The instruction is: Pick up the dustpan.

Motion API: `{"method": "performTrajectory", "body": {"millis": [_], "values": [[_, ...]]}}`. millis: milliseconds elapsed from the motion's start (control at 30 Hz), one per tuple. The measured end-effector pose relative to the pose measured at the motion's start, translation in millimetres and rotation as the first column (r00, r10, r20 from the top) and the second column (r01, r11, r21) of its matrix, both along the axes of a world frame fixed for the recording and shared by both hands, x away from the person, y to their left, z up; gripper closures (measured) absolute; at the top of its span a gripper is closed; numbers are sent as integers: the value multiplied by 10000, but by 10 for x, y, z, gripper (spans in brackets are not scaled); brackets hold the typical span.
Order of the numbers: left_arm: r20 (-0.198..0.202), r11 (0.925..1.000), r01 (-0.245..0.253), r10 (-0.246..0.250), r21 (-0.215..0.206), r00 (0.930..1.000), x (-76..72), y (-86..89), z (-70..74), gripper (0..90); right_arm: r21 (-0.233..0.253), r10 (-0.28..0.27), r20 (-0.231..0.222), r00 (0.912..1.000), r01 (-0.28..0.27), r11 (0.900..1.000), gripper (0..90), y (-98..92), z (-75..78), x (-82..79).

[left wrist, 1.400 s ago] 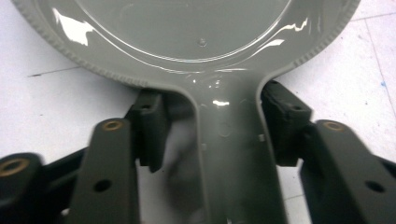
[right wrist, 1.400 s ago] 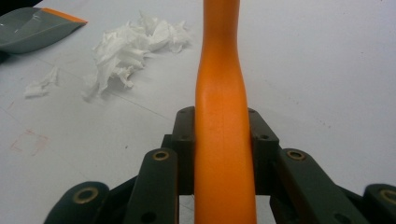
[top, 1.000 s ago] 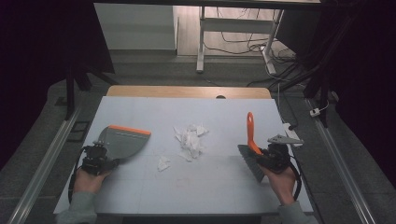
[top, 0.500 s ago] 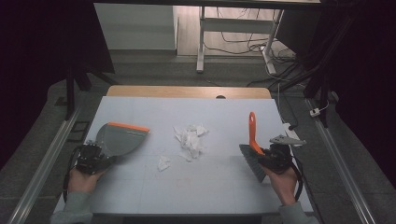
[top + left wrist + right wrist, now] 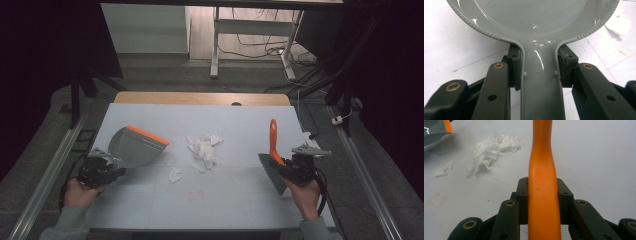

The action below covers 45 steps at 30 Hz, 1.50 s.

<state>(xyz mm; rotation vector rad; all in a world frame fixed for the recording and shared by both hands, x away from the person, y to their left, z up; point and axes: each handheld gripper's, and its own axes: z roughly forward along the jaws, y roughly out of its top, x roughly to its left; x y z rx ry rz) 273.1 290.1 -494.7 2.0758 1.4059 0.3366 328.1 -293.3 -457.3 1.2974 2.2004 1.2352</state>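
A grey dustpan (image 5: 134, 147) with an orange lip lies at the table's left; my left gripper (image 5: 100, 169) is shut on its handle (image 5: 540, 82). The pan's bowl (image 5: 534, 17) spreads out ahead of the jaws in the left gripper view. At the right, my right gripper (image 5: 295, 170) is shut on the orange handle (image 5: 542, 182) of a hand brush (image 5: 272, 160), whose dark bristles sit toward the table's front and whose handle points away. A heap of crumpled white paper scraps (image 5: 204, 148) lies mid-table between the two tools, with one stray scrap (image 5: 175, 175) nearer the front. The same heap of scraps (image 5: 491, 150) appears left of the brush handle.
A white sheet (image 5: 210, 200) covers the table, with a wooden edge (image 5: 200, 98) at the back. Metal rails (image 5: 45, 185) run along both sides. Desk legs and cables (image 5: 250, 35) stand on the floor beyond.
The left gripper has drawn the dustpan slightly toward the front left. The right gripper and brush have shifted a little to the right.
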Motion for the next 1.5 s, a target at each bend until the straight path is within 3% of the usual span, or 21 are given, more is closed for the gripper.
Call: {"method": "performTrajectory", "body": {"millis": [233, 433, 833, 1133, 1400, 1433, 1500], "values": [[92, 9979, 633, -632, -118, 9980, -45, 36, 49, 621, -24, -21, -24, 10000, 21, 10000, 703, -5, -8, -1], [121, 9935, 1132, -1133, 84, 9935, -90, 83, 93, 622, 6, -22, 7, 10000, 22, 10000, 703, -12, -8, -1], [70, 9847, 1739, -1738, -123, 9848, -263, 214, 142, 621, -25, -61, 27, 10000, 61, 10000, 703, -15, -10, -4], [-76, 9657, 2595, -2595, 29, 9657, -334, 212, 179, 621, 13, 0, 1, 10000, 0, 10000, 703, 3, -22, 1], [-571, 9470, 3201, -3183, 254, 9463, -375, 196, 120, 621, 57, -53, 75, 10000, 53, 10000, 703, -15, -13, -2], [-649, 9470, 3204, -3183, 249, 9458, -376, 198, 114, 620, 17, -61, 71, 10000, 61, 10000, 703, -14, -13, -2], [-725, 9530, 3013, -2985, 319, 9517, -385, 194, 89, 620, 19, -52, 56, 10000, 52, 10000, 703, -9, -15, -2]]}}
